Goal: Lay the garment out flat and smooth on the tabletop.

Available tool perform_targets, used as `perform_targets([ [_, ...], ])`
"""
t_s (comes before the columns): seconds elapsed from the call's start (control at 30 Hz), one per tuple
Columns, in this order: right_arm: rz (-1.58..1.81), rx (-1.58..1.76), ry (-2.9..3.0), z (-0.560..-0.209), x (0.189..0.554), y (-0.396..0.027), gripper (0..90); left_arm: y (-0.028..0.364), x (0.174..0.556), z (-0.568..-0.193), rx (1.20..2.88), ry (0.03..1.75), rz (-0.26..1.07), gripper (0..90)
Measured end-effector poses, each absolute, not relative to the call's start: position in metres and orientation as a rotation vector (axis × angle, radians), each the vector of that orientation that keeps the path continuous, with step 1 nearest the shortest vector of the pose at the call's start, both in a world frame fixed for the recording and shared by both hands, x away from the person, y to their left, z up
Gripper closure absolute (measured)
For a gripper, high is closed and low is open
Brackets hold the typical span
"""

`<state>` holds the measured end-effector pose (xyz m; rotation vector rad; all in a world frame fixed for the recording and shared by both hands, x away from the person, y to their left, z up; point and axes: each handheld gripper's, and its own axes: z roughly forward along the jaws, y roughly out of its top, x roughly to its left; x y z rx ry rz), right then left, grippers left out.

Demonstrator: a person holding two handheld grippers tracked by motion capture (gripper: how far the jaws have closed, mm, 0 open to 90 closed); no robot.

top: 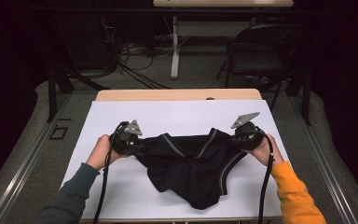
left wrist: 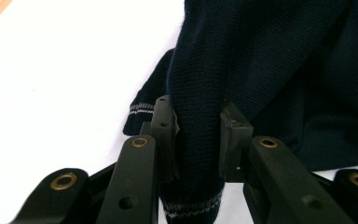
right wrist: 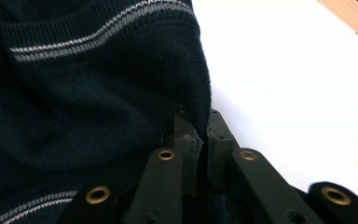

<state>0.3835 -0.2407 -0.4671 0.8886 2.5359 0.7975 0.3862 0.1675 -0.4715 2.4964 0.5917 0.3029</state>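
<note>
A dark navy knit sweater (top: 193,165) with thin grey stripes hangs between my two grippers over the white table cover (top: 121,116); its lower part sags onto the cover. My left gripper (top: 137,144) holds the sweater's left edge. In the left gripper view a thick fold of knit (left wrist: 198,135) is pinched between the jaws of the left gripper (left wrist: 196,133). My right gripper (top: 238,138) holds the right edge. Up close, the jaws of the right gripper (right wrist: 203,135) are shut on a thin edge of the striped sweater (right wrist: 98,93).
The white cover lies on a wooden table whose far edge (top: 177,94) shows bare wood. Beyond it stand a folding chair (top: 261,51), a table leg (top: 175,46) and tangled cables (top: 135,60) on the floor.
</note>
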Motion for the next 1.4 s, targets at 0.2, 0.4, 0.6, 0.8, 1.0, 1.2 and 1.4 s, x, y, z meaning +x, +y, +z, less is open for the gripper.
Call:
perform_targets([
  [0.2, 0.756, 0.817, 2.590, -0.460, 0.388, -0.235, 86.0, 0.168, 0.391, -0.467, 2.564, 0.538, 0.274, 72.2],
  [0.4, 0.694, 0.756, 2.645, -0.453, 0.392, -0.231, 85.8, 0.166, 0.395, -0.461, 2.617, 0.495, 0.263, 72.1],
  [0.6, 0.649, 0.696, 2.697, -0.447, 0.395, -0.230, 85.8, 0.162, 0.396, -0.452, 2.686, 0.443, 0.282, 72.1],
  [0.8, 0.594, 0.631, 2.762, -0.438, 0.398, -0.226, 85.9, 0.158, 0.397, -0.440, 2.753, 0.369, 0.295, 72.1],
  [1.0, 0.508, 0.554, 2.799, -0.429, 0.399, -0.219, 86.1, 0.156, 0.401, -0.432, 2.802, 0.319, 0.290, 72.4],
  [1.2, 0.426, 0.468, 2.814, -0.420, 0.400, -0.211, 86.2, 0.153, 0.404, -0.423, 2.858, 0.263, 0.281, 72.6],
  [1.4, 0.356, 0.399, 2.807, -0.404, 0.403, -0.202, 86.2, 0.150, 0.407, -0.408, 2.889, 0.240, 0.304, 72.7],
])
